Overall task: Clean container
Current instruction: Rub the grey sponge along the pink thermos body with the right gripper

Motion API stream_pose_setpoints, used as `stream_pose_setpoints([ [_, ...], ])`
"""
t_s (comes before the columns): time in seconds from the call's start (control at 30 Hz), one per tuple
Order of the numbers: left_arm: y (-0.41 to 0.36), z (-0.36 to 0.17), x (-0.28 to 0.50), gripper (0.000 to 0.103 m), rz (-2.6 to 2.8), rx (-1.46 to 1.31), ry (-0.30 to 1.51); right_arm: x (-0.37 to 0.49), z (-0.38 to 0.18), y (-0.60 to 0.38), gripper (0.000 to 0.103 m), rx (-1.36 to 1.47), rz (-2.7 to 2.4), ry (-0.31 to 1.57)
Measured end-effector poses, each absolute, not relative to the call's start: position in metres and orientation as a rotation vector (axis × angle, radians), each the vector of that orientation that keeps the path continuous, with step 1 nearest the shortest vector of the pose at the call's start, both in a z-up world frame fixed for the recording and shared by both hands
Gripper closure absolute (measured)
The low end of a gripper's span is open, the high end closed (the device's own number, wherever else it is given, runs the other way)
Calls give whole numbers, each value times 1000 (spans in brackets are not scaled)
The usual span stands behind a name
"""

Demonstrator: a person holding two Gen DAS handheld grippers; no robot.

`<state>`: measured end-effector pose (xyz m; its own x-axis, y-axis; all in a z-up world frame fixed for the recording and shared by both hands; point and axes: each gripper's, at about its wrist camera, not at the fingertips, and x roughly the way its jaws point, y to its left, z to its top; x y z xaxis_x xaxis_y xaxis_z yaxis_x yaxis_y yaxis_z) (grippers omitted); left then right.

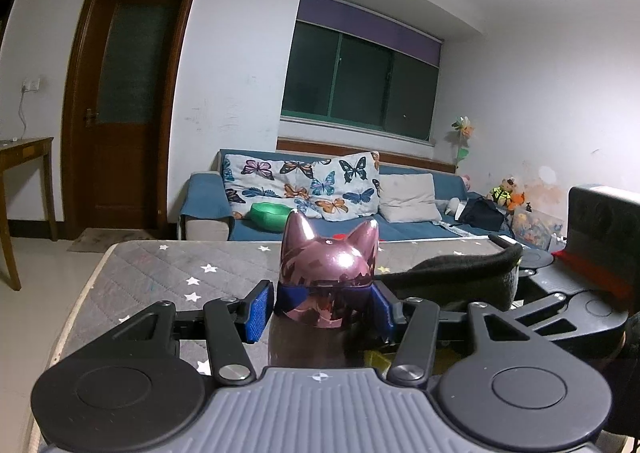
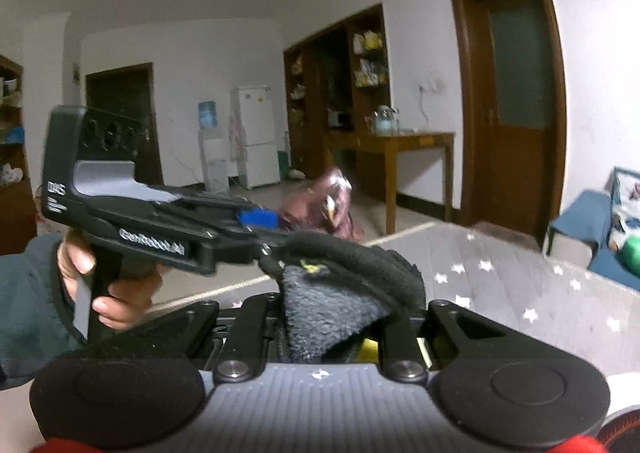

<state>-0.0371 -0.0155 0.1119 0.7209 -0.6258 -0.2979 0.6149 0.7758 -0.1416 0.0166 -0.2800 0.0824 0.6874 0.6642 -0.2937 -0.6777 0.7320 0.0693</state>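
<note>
Two grippers, one pink container point(image 1: 329, 273).
Left gripper point(image 1: 326, 307) clamps the container; right gripper point(image 2: 344, 317) grips a dark cloth point(image 2: 332, 309).

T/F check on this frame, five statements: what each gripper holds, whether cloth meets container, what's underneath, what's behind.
1. The left gripper is shut on the pink cat-eared container. True.
2. The right gripper is empty. False: it is clamped on a dark grey cloth.
3. The container lies on its side on the mat. False: it is held upright, ears up, between the blue pads.
4. The surface below is a grey quilted mat with white stars. True.
5. The sofa behind is red. False: it is blue, with a butterfly-print pillow.
</note>
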Motion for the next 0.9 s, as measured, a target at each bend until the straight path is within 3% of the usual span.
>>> stream_pose_setpoints([
  [0.9, -34, 107, -38, 42, -613, -84, 351, 22, -4, -262, 85, 66, 639, 566],
])
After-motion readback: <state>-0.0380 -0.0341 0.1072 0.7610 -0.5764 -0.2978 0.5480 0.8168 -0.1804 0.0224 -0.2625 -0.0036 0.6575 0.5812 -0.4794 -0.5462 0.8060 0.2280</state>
